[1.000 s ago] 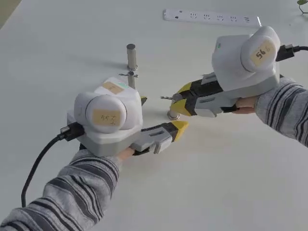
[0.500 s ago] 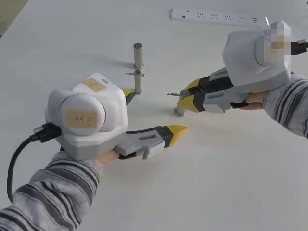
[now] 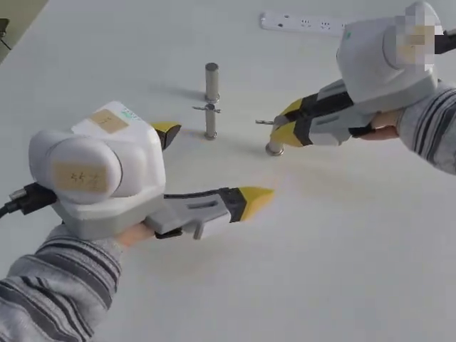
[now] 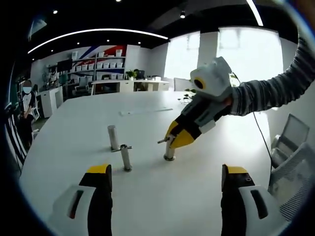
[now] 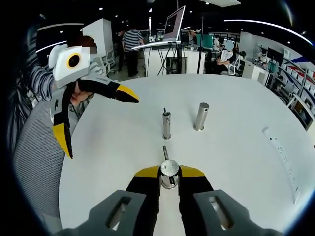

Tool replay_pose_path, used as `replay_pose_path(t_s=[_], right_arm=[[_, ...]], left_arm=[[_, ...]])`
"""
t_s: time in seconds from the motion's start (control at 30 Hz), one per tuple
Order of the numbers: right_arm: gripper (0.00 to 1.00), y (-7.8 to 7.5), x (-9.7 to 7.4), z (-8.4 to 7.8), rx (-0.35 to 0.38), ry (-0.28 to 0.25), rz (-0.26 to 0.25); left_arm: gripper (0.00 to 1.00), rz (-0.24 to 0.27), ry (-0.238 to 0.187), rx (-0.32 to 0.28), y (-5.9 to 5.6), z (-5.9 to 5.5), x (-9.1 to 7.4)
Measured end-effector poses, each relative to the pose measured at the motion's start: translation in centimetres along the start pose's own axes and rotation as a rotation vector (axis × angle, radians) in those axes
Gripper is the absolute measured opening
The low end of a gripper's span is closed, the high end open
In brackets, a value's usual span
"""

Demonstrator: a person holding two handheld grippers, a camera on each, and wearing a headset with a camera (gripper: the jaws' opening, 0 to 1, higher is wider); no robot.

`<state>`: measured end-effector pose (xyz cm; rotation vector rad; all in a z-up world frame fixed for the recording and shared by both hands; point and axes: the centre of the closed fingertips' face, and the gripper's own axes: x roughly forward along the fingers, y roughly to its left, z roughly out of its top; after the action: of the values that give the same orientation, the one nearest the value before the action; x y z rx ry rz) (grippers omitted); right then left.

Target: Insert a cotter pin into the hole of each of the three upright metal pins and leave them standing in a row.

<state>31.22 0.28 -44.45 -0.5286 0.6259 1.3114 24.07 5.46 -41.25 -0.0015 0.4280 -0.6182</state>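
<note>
My left gripper (image 3: 219, 160) released, drawn back from the middle pin (image 3: 210, 121) — right gripper (image 3: 278, 128) still clenched on the near pin (image 3: 274, 148)

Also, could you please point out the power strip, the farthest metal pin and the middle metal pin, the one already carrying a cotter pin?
power strip (image 3: 303, 23), head view, middle of its white body.
farthest metal pin (image 3: 211, 82), head view, midway up its shaft.
middle metal pin (image 3: 211, 125), head view, lower half of its shaft.
</note>
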Motion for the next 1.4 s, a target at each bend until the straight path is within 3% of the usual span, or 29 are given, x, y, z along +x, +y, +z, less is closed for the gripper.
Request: replay_pose_path(t_s=[0.53,0.97,1.4], right_arm=[[0.08,-1.6,0.5,-0.6,0.011,0.007,0.010],[0.08,-1.3,0.5,-0.8,-0.007,0.018,0.030],[0.09,-1.2,0.5,-0.8,0.020,0.003,0.025]], left_arm=[[0.94,0.006,0.030,0.013,0.3,-0.9,-0.9],[0.92,-0.009,0.023,0.002,0.1,-0.8,-0.6],[0.96,-0.009,0.025,-0.003,0.1,-0.8,-0.6]])
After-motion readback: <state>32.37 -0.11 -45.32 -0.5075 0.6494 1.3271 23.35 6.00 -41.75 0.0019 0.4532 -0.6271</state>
